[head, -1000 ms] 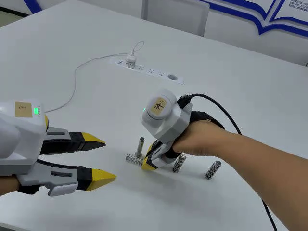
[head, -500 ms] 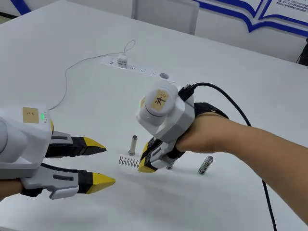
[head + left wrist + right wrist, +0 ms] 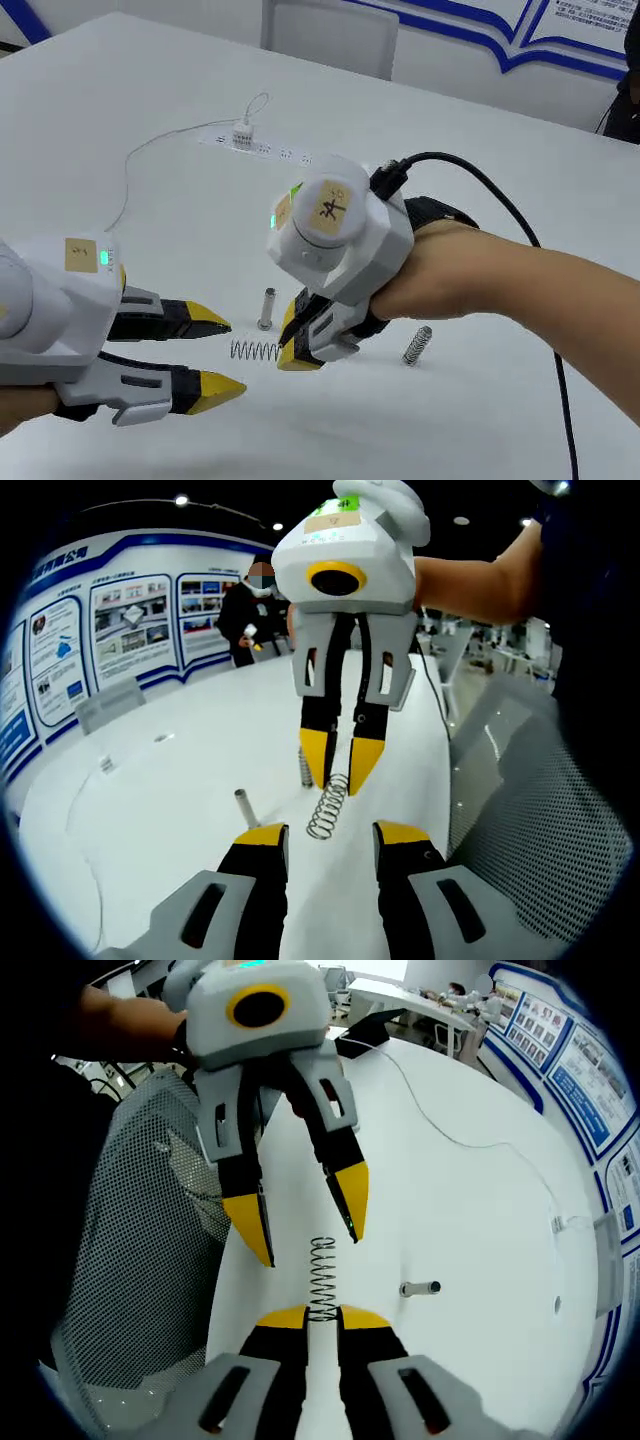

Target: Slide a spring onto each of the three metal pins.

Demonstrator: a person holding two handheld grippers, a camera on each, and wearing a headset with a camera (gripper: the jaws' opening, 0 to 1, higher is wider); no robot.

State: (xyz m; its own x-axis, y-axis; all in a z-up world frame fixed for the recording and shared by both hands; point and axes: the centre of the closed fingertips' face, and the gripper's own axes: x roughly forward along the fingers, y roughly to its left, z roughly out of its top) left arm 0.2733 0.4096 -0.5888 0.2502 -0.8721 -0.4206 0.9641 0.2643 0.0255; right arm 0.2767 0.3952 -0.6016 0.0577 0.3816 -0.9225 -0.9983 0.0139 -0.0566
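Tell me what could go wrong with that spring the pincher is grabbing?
1. The right gripper pinches the spring only at one end, so it could slip out or flick away.
2. The spring's free end lies near the open left gripper, which might bump it.
3. The small metal pin stands upright close by on its own, and a nudge could tip it over.

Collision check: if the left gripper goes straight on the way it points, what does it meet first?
Likely the spring, lying dead ahead of the open left gripper; its far end is pinched in the right gripper, which comes next. The metal pin stands off to one side. Depth is unclear.
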